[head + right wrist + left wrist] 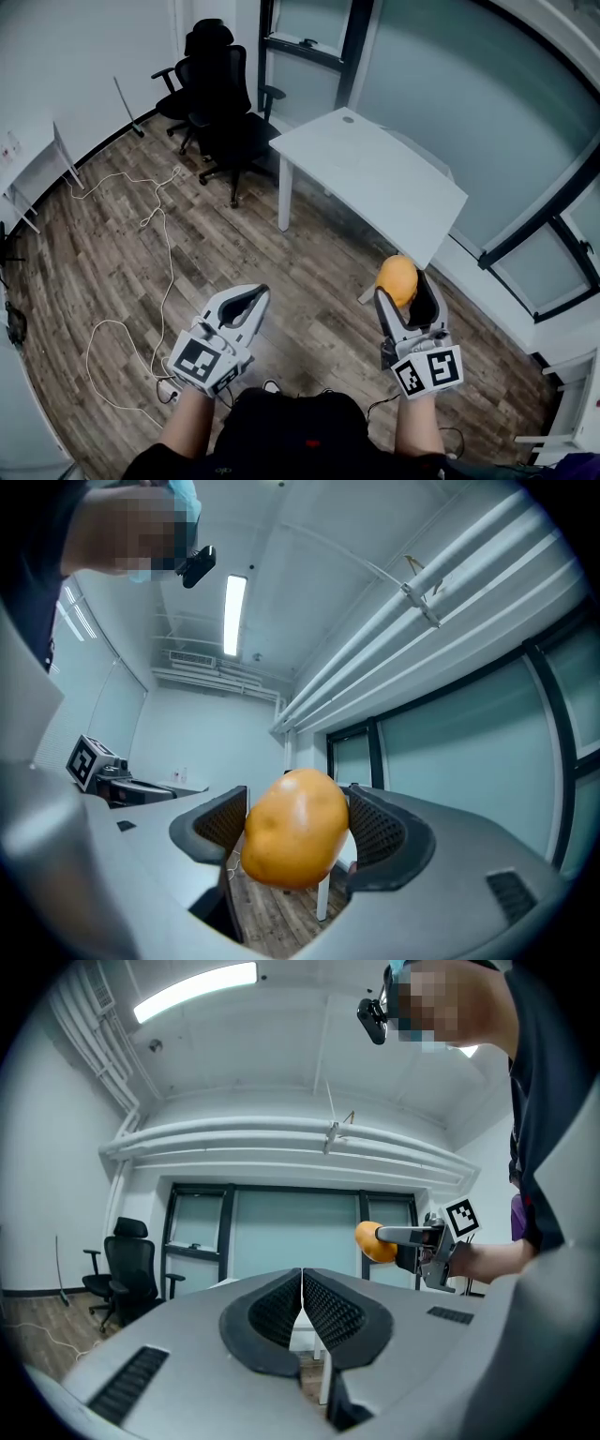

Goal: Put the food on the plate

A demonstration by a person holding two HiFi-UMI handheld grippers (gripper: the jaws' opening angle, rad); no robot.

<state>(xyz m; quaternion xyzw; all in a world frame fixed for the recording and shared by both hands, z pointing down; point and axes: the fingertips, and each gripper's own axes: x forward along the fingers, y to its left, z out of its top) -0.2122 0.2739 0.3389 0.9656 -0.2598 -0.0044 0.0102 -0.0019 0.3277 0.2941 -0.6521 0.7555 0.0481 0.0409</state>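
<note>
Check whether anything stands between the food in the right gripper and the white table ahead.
Nothing visible does. The right gripper holds the food in open air above the wood floor, near the corner of the white table. No plate shows in any view.

There are two grippers, a left gripper (255,298) and a right gripper (405,289); each has one cube with square marks, so that makes two, a left cube (202,361) and a right cube (429,370); there is one piece of yellow food (295,829); one white table (375,169); two black chairs close together, a near chair (232,117) and a far chair (173,94); one long white cord (159,225) on the wood floor (94,262); one long light (195,991) up high.
</note>
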